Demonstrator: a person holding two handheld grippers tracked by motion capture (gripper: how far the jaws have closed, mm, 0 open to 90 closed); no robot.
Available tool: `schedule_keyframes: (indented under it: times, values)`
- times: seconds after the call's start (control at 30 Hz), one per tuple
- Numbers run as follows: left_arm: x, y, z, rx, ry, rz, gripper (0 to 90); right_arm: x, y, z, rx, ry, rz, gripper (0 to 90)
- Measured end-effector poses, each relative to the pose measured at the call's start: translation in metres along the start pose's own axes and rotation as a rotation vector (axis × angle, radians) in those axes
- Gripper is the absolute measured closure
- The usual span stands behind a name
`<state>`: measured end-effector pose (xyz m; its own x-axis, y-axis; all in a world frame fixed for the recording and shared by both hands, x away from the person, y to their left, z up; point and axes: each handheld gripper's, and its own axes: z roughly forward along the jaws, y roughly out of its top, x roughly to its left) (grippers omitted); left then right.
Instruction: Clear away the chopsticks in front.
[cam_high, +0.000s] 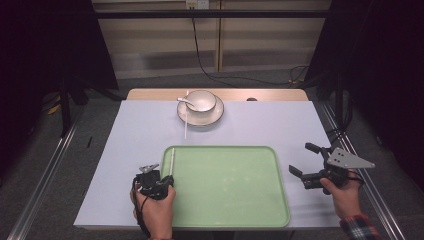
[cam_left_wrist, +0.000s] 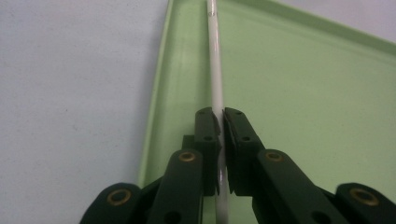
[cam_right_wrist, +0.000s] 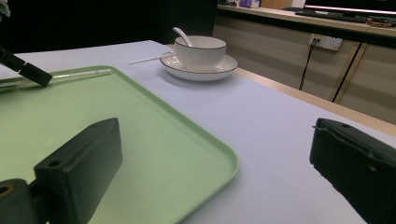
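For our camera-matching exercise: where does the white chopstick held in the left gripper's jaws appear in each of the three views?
High view: white chopstick lies along the green tray's left rim.
Left gripper view: chopstick runs up the centre, clamped between the jaws.
Right gripper view: chopstick at upper left, over the tray's far rim.
Shared landmark: the green tray.

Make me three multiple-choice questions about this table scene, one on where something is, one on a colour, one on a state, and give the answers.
1. Where is the white stick that the left tool holds?
A. over the tray's left edge
B. inside the bowl
C. off the table

2. What colour is the tray?
A. blue
B. light green
C. red

3. How is the right tool?
A. shut on the spoon
B. shut on the tray
C. open, empty

Answers: 1 A, the stick runs along the tray's left rim; 2 B, it looks pale green; 3 C, its jaws stand wide apart with nothing between them.
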<state>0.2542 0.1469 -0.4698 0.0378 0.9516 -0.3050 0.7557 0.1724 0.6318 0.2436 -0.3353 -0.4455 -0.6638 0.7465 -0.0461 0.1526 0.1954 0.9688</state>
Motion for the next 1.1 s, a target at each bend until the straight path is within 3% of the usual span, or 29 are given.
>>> schedule_keyframes:
  times: [0.8, 1.1]
  values:
    - [0.001, 0.002, -0.001, 0.001, 0.003, 0.002, 77.4, -0.001, 0.000, 0.000, -0.004, -0.008, -0.004, 1.6]
    - [0.004, 0.016, -0.004, -0.051, -0.020, -0.004, 70.3, -0.001, 0.000, 0.000, -0.003, -0.006, -0.005, 1.6]
